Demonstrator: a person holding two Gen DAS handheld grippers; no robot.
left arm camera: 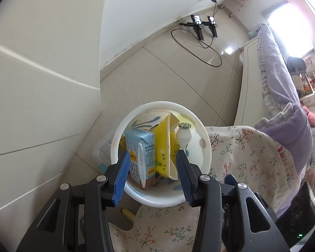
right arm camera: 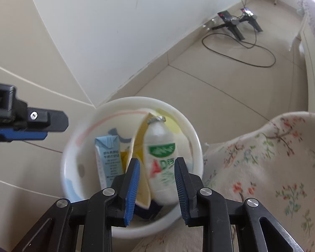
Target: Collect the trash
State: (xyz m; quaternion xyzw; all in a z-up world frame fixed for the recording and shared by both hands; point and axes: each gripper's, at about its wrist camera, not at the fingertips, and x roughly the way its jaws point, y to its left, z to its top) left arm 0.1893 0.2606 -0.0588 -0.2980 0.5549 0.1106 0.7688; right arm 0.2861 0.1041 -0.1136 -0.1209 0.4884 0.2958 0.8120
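Note:
A white round bin [left arm camera: 206,157] stands on the floor beside a floral-covered table edge. Inside are a light blue milk carton [left arm camera: 141,153], a yellow carton [left arm camera: 166,147] and a small white AD drink bottle [left arm camera: 183,135]. My left gripper [left arm camera: 152,172] is open above the bin, empty. In the right wrist view the bin [right arm camera: 191,130] holds the blue carton [right arm camera: 109,157], the yellow carton [right arm camera: 139,145] and the bottle [right arm camera: 161,161]. My right gripper [right arm camera: 156,180] is open just above the bottle, its fingers apart from it. The left gripper's finger [right arm camera: 21,135] shows at left.
A floral tablecloth [left arm camera: 241,157] lies right of the bin. A black stand with cables [left arm camera: 201,26] sits on the tiled floor by the far wall. White cabinet doors [left arm camera: 42,84] stand at left. A bed with purple bedding [left arm camera: 283,79] runs along the right.

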